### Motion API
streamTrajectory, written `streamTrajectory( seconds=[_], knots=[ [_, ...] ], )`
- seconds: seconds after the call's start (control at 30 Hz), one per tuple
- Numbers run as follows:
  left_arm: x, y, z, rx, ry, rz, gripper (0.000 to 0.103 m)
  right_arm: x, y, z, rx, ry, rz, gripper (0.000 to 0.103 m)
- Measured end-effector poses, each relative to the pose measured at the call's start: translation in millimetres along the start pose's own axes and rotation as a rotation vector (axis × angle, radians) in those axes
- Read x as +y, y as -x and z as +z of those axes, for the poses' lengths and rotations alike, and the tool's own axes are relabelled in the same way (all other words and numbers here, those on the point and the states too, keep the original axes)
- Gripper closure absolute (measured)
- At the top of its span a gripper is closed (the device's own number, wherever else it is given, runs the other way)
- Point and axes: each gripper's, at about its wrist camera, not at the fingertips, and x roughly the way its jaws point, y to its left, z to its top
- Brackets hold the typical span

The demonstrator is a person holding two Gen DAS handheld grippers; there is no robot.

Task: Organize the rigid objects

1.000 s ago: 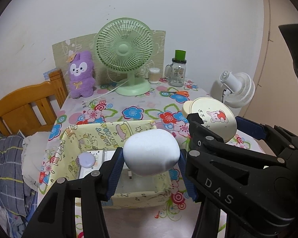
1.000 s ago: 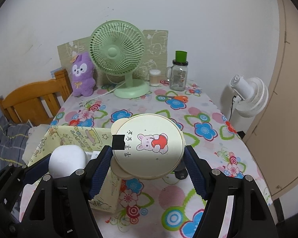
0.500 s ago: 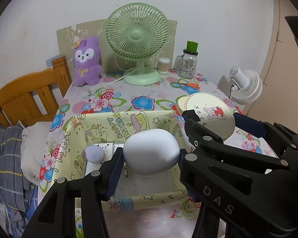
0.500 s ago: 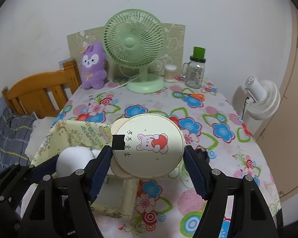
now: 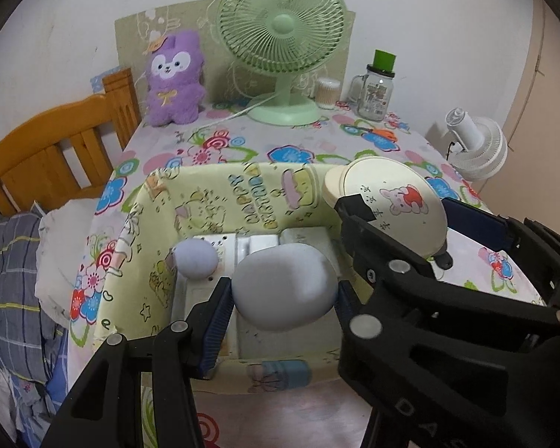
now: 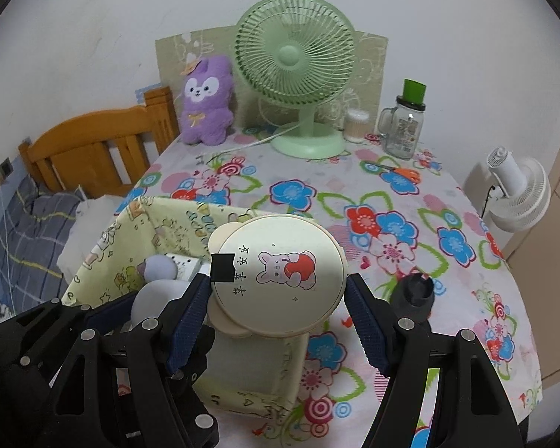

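Note:
My left gripper [image 5: 282, 298] is shut on a white egg-shaped object [image 5: 283, 287] and holds it over the inside of the yellow fabric box [image 5: 220, 194]. In the box lie a small lilac round object [image 5: 197, 259] and white flat items [image 5: 265, 240]. My right gripper [image 6: 278, 300] is shut on a round cream mirror with a rabbit picture [image 6: 280, 274], held above the box's right wall [image 6: 104, 246]. The mirror also shows in the left wrist view [image 5: 392, 209], and the white object in the right wrist view [image 6: 149, 298].
On the flowered tablecloth [image 6: 392, 216] stand a green fan [image 6: 298, 74], a purple plush toy [image 6: 205, 100], a glass jar with a green lid [image 6: 405, 127] and orange scissors [image 6: 399, 171]. A black object [image 6: 414, 295] lies by the right finger. A white fan [image 6: 519, 194] and a wooden bed frame [image 6: 89, 149] flank the table.
Both grippers have moved forward and lower over the box with their objects held. The white object now hangs inside the box opening; the mirror is over the box's right side.

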Motion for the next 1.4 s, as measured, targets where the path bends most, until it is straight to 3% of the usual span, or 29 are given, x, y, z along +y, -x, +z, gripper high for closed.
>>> streamTrajectory(
  seconds=[0.1,0.17,0.47,0.6,0.87,1.4],
  knots=[
    [7,-4,-1,0.018,0.004,-0.015,0.044,6,-4,-2,0.013,0.006,0.018,0.028],
    [10,-6,-3,0.017,0.005,-0.012,0.034,9,-6,-3,0.022,0.01,0.034,0.028],
    [13,-6,-3,0.004,-0.028,0.018,0.019,14,-15,-6,0.068,0.007,0.044,0.027],
    [12,-3,-3,0.002,-0.028,0.003,0.016,14,-12,-6,0.07,0.001,0.045,0.026],
    [1,11,-1,-0.033,-0.041,-0.014,0.009,7,6,-5,0.027,-0.01,0.018,0.015],
    [-30,34,5,-0.087,-0.069,-0.016,0.007,-21,39,-3,-0.027,-0.043,-0.001,0.01]
  ],
)
